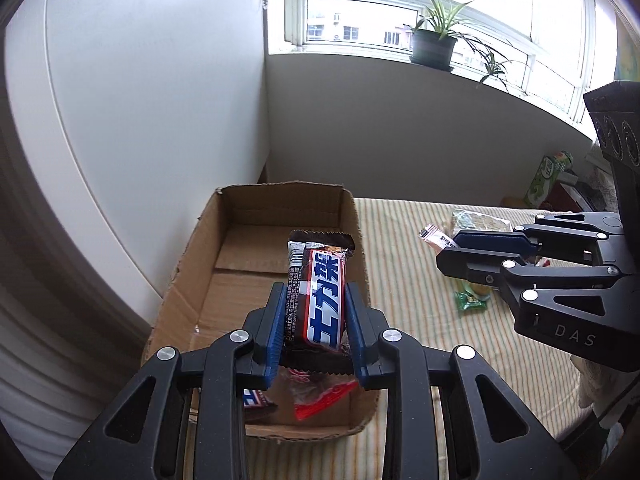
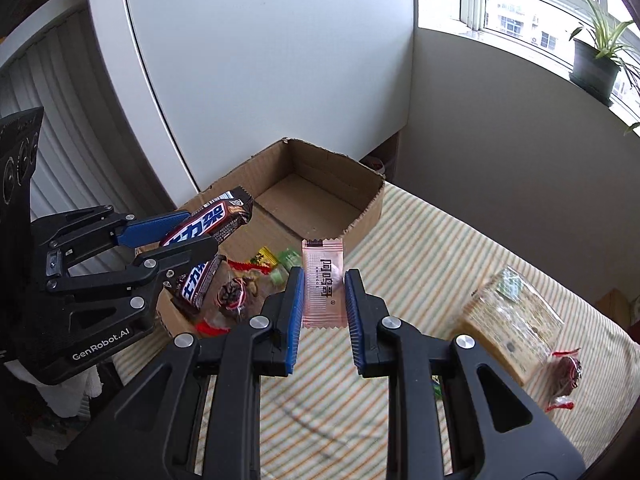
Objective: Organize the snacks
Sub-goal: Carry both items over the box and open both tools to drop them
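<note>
My left gripper (image 1: pixel 316 300) is shut on a brown, blue and white chocolate bar (image 1: pixel 320 292) and holds it above the open cardboard box (image 1: pixel 176 304). The right wrist view shows that gripper (image 2: pixel 200 228) at the left with the bar (image 2: pixel 212 220) over the box (image 2: pixel 368 208). My right gripper (image 2: pixel 324 292) is shut on a thin pink snack packet (image 2: pixel 322 280), just right of the box's near end. In the left wrist view the right gripper (image 1: pixel 448 248) hangs over the striped cloth, the packet (image 1: pixel 434 236) sticking out of its tips.
Inside the box lie another chocolate bar (image 2: pixel 200 284), a red-edged dark candy (image 2: pixel 230 300) and yellow and green sweets (image 2: pixel 276 264). On the striped cloth (image 2: pixel 400 272) sit a clear biscuit pack (image 2: pixel 512 320), a wrapped dark candy (image 2: pixel 566 376) and a green sweet (image 1: pixel 472 300). White cabinet at left.
</note>
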Motion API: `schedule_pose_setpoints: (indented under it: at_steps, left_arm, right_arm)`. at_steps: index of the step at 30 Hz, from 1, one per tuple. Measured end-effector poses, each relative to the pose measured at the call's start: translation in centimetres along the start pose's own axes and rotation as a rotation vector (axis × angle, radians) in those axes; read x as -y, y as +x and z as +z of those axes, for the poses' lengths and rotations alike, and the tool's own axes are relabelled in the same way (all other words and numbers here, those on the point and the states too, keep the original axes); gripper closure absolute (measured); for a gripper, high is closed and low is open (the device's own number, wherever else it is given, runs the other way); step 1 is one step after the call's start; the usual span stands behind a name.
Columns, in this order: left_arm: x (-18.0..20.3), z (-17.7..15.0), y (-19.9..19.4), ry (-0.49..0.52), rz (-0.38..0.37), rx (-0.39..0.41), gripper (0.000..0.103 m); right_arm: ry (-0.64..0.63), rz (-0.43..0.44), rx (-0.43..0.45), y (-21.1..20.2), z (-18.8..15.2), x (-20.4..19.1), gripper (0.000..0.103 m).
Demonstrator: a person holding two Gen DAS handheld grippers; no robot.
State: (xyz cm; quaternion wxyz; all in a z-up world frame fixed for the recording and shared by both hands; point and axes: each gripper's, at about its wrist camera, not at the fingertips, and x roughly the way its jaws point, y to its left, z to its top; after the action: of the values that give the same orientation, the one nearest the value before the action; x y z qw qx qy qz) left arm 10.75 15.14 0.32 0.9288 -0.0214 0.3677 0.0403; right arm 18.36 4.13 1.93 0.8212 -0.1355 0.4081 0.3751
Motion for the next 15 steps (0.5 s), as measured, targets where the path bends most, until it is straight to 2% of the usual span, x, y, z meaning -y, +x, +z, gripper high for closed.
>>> schedule_pose_setpoints:
  at_steps: [7,15]
  left_arm:
    - [-2.9,0.8,1.4,-0.037,0.021,-0.015,0.076]
    - [-4.8,0.6,3.6,-0.065,0.033,-0.044,0.076]
  right_arm:
    - [-0.015,0.008,-0.023,4.1,2.7,-1.0,0.082]
    - [-0.021,0.024,-0.066,8.2,3.8,-1.0,0.082]
